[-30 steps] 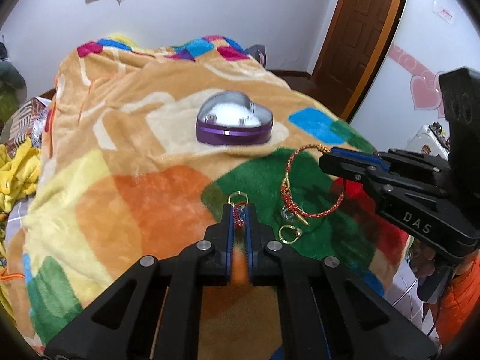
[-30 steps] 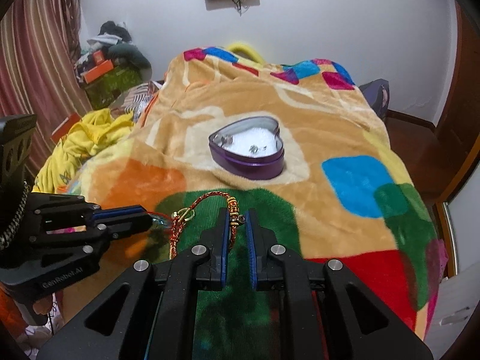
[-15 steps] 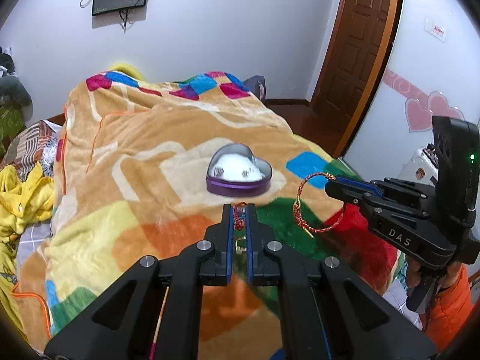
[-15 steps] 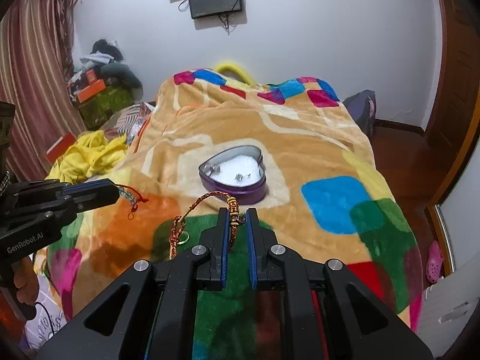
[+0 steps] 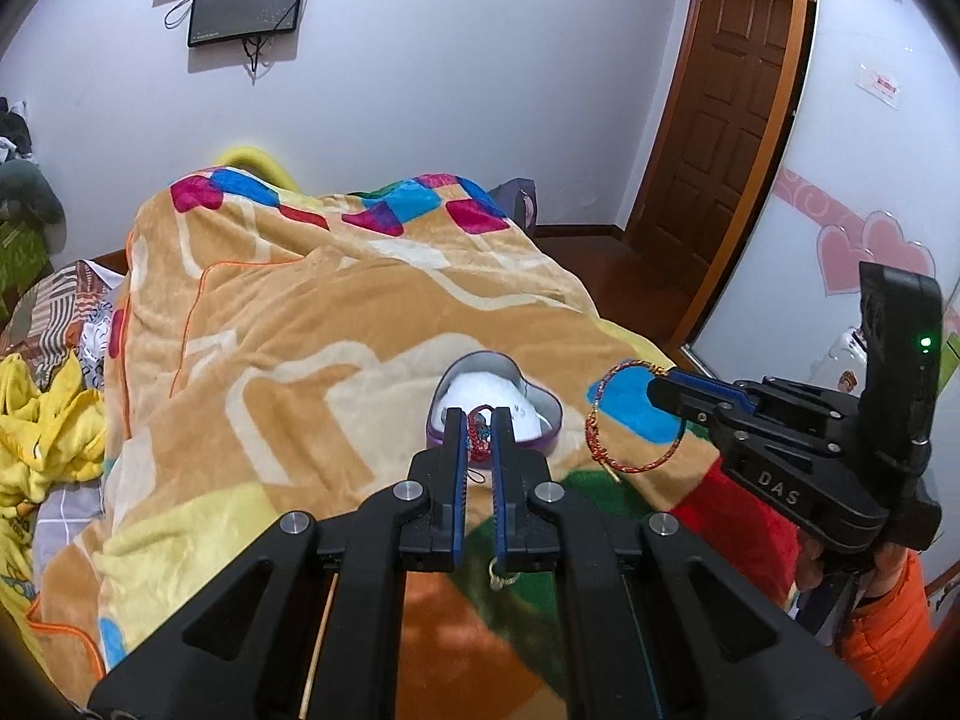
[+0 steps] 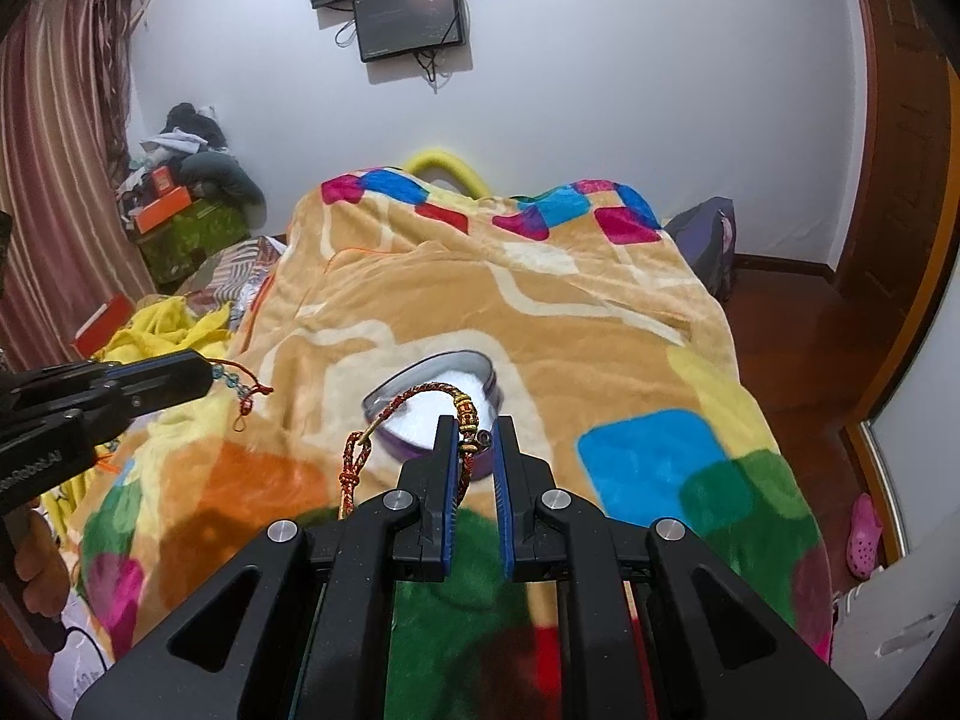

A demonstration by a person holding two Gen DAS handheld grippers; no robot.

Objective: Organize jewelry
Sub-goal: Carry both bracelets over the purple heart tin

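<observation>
A purple heart-shaped tin (image 5: 543, 414) with a white lining sits open on the patterned blanket (image 5: 288, 360); it also shows in the right wrist view (image 6: 480, 372). My left gripper (image 5: 478, 420) is shut on a small red beaded string bracelet (image 5: 479, 438), held in the air in front of the tin; the bracelet also shows in the right wrist view (image 6: 243, 387). My right gripper (image 6: 474, 429) is shut on a red and gold braided bracelet (image 6: 390, 414), which hangs as a loop (image 5: 624, 420) just right of the tin.
A gold ring (image 5: 503, 576) lies on the blanket below my left fingers. Yellow cloth (image 5: 42, 426) and clutter lie left of the bed. A wooden door (image 5: 738, 114) stands at the right. Screens (image 6: 408, 6) hang on the far wall.
Both grippers have lifted well above the blanket with their bracelets. The rings that lay near my left fingertips are now far below; the tin looks smaller and further down.
</observation>
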